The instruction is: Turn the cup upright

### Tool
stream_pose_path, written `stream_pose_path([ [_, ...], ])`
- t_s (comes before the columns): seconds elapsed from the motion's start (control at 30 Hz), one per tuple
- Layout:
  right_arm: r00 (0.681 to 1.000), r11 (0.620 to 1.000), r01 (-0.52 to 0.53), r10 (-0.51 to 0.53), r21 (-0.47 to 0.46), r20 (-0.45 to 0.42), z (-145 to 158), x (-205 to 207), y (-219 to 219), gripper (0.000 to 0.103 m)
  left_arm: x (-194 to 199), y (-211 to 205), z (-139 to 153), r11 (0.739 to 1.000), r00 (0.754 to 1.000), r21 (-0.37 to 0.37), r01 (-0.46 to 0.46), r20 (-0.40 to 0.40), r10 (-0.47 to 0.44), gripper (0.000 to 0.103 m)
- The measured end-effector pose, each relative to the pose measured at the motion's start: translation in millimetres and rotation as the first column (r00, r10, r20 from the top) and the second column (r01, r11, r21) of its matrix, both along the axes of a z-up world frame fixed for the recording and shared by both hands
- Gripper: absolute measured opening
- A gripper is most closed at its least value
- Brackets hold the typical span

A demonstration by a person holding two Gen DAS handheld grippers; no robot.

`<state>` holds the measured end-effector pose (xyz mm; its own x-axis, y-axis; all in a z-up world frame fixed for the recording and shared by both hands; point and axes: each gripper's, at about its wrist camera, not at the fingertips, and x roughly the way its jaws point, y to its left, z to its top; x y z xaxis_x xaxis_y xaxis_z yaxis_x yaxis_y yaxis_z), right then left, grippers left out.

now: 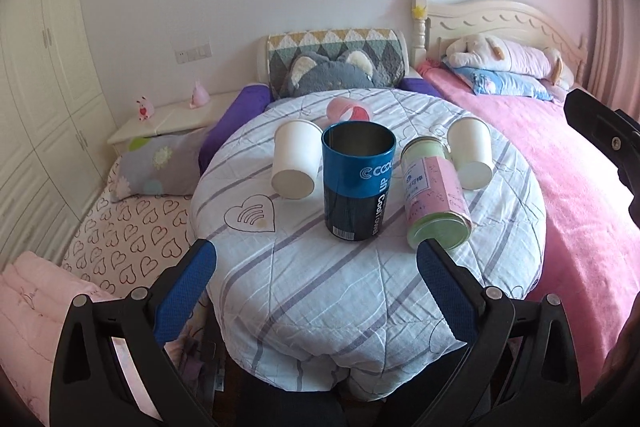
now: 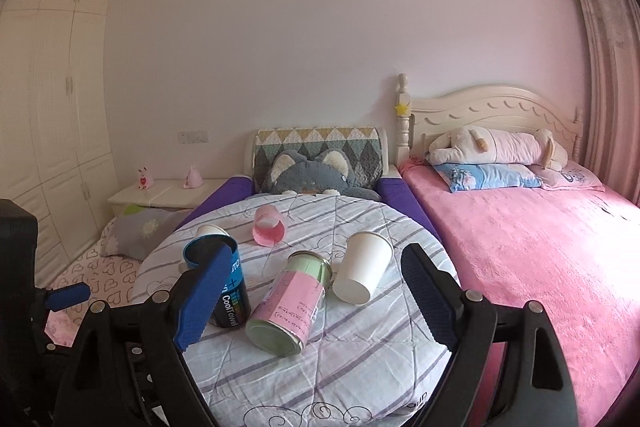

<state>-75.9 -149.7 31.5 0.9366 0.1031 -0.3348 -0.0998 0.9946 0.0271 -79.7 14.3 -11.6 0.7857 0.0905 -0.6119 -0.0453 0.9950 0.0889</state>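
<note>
On the round table with a striped cloth (image 1: pixel 360 287) stand several containers. A blue and black can (image 1: pixel 356 183) (image 2: pixel 224 283) stands upright, open top. A green tin with a pink label (image 1: pixel 434 193) (image 2: pixel 292 303) lies on its side. Two white paper cups, one on the left (image 1: pixel 294 159) (image 2: pixel 212 230) and one on the right (image 1: pixel 472 151) (image 2: pixel 364 267), appear tilted. A pink cup (image 1: pixel 347 109) (image 2: pixel 269 225) lies on its side at the back. My left gripper (image 1: pixel 316 267) is open and empty in front of the blue can. My right gripper (image 2: pixel 316 291) is open and empty, its fingers on either side of the green tin.
A pink bed (image 2: pixel 540 247) with pillows and a plush toy lies right of the table. A grey cat cushion (image 1: pixel 328 75) and a low bed with a heart-pattern sheet (image 1: pixel 132 235) are behind and left. A white nightstand (image 1: pixel 168 119) and wardrobe (image 1: pixel 36 67) stand left.
</note>
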Motion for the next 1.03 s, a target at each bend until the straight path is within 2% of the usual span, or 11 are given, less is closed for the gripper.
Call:
stream_pose_path([
  [0.7,0.999,1.000,0.027,-0.026,0.013,-0.032,-5.8,-0.9,-11.5,0.088,-1.3,-3.9,1.4,1.000,1.000,0.000,0.003,0.018,-0.003,0.102],
  [0.87,0.999,1.000,0.025,-0.025,0.010,-0.038,-6.4,0.4,-10.7,0.088,-3.1,-2.6,3.1,1.000,0.999,-0.005,0.003,0.049,-0.003,0.102],
  [1.03,0.999,1.000,0.008,-0.007,0.014,-0.051,-7.5,2.7,-7.1,0.088,2.5,-0.1,0.7,1.000,1.000,-0.027,0.015,0.020,-0.015,0.102],
])
